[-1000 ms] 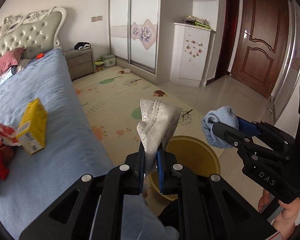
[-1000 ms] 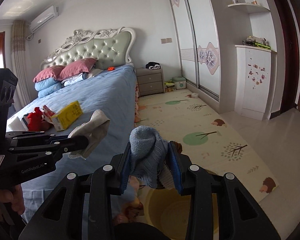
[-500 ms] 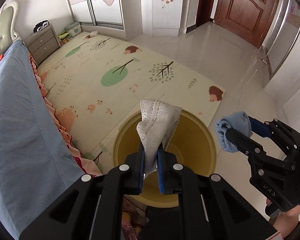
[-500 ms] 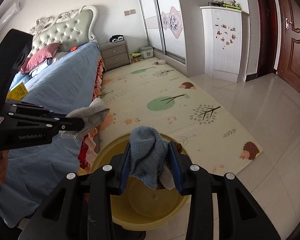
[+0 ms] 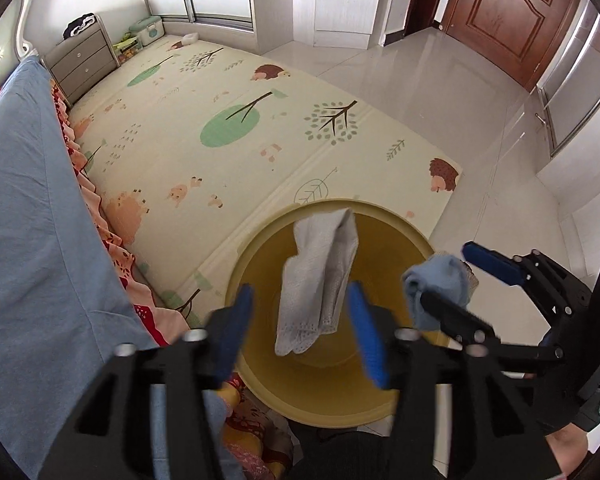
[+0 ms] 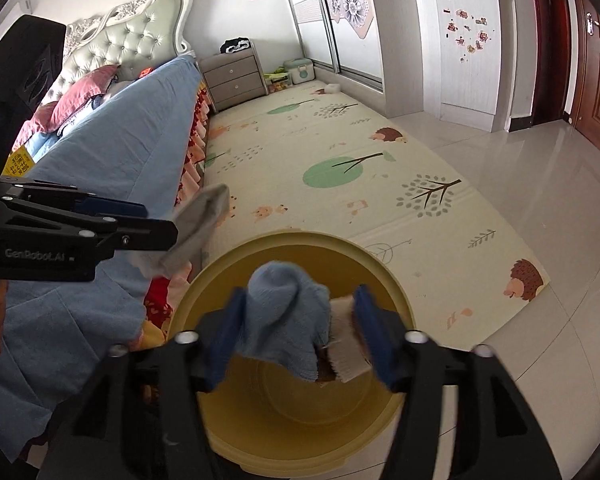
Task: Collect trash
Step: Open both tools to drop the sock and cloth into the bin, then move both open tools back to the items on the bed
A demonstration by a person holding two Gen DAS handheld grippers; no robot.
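A yellow bucket (image 5: 400,226) (image 6: 300,235) stands on the floor by the bed, right under both grippers. My left gripper (image 5: 300,332) (image 6: 162,224) is opening; a grey sock (image 5: 320,280) (image 6: 198,228) hangs loose between its spread blue pads (image 5: 236,330), over the bucket's mouth. My right gripper (image 6: 300,332) (image 5: 446,272) is opening too. A blue sock (image 6: 284,320) (image 5: 436,284) with a white cuff sits between its parted fingers above the bucket, and in the left wrist view it is clear of the far finger.
The bed (image 5: 28,208) with a blue sheet and a red frilled skirt runs along the left, close to the bucket. A patterned play mat (image 5: 240,120) covers the floor beyond. A grey nightstand (image 6: 234,76), wardrobe and brown door (image 5: 508,16) stand farther off. A yellow box (image 6: 20,162) lies on the bed.
Both grippers came down over the bucket and tipped downward. Both jaws, shut on their socks in the earlier frames, now stand wide apart, and the grey sock has slipped free.
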